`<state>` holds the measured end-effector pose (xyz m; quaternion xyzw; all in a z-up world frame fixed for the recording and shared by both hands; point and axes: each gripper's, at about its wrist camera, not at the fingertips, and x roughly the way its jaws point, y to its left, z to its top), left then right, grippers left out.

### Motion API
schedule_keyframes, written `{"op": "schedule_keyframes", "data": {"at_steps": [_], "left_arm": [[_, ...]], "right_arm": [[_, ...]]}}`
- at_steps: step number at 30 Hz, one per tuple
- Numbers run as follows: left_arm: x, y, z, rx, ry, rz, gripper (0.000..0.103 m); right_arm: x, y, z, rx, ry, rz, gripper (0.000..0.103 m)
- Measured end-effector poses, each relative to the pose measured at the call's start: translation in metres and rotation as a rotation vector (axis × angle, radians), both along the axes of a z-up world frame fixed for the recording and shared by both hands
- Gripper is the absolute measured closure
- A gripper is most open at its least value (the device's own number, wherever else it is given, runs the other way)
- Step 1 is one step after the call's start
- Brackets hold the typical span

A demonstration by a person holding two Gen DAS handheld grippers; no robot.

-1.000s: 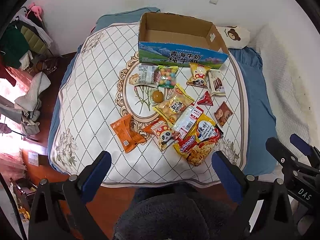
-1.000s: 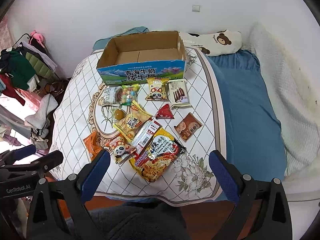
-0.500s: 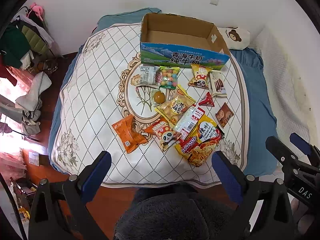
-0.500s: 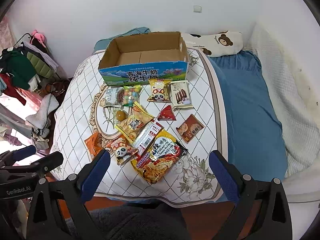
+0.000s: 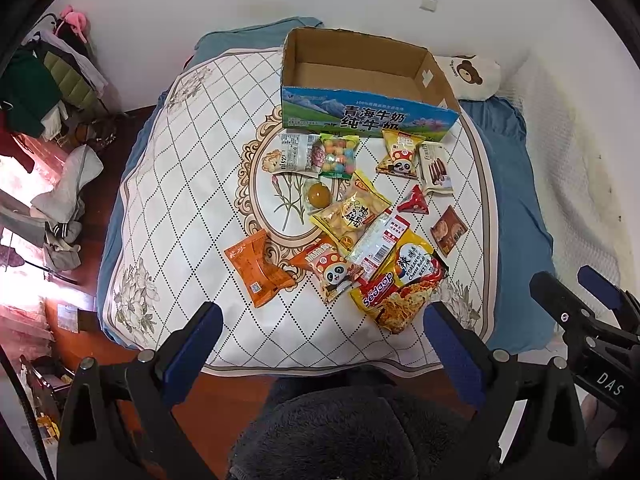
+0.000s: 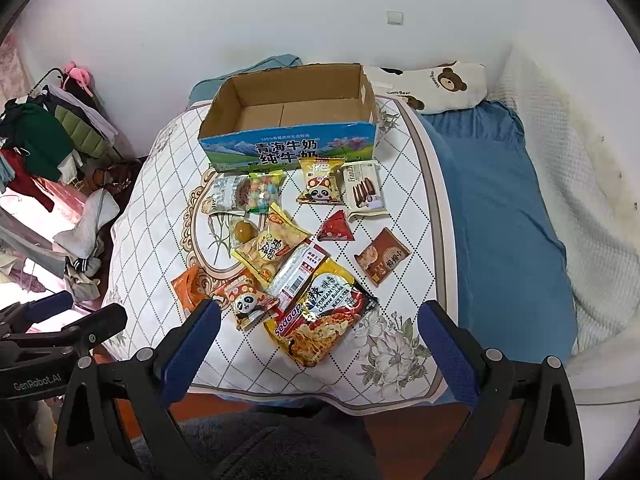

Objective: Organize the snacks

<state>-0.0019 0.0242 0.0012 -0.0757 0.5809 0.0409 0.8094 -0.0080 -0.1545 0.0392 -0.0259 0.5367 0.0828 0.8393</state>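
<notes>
Nothing has been organized yet, judging by how things lie: the cardboard milk box (image 6: 288,128) stands with its inside bare at the far side of the bed (image 6: 496,208), well ahead of both tools, and every snack is loose on the quilted cover (image 5: 168,216) in front of it.

The left hand-held gripper (image 5: 320,344) hovers over the near edge of the bed with its jaws wide apart and nothing between them. The right hand-held gripper (image 6: 318,342) is likewise spread apart and holding nothing.

Closest ahead of the right one lies the yellow Sedaap noodle packet (image 6: 320,316), partly under a clear barcoded packet (image 6: 298,270). Just left of these is a panda snack pouch (image 6: 246,300), and the orange packet (image 5: 256,268) lies nearest ahead of the left tool. Farther ahead sit a yellow puff bag (image 6: 272,250), a red triangular sachet (image 6: 336,230), a brown biscuit packet (image 6: 382,256), and a wrapped amber-coloured ball (image 6: 244,230). Just before the box are a candy bag (image 6: 264,192), a second panda pouch (image 6: 320,182) and a Franzzi wafer pack (image 6: 364,192).

The whole job appears to remain: each packet must be picked up and carried forward into the box
</notes>
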Motion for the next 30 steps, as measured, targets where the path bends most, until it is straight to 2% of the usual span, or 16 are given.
{"op": "schedule_keyframes", "data": {"at_steps": [22, 26, 30], "left_arm": [[0.000, 0.004, 0.001, -0.004, 0.001, 0.006, 0.000], [0.005, 0.003, -0.004, 0.023, -0.031, -0.001, 0.000], [0.030, -0.007, -0.029, 0.161, -0.040, -0.082, 0.000]], "right_arm": [[0.003, -0.003, -0.006, 0.029, 0.016, -0.008, 0.002], [0.013, -0.015, -0.031, 0.069, 0.067, -0.055, 0.002], [0.027, -0.033, -0.091, 0.128, 0.192, -0.143, 0.002]]}}
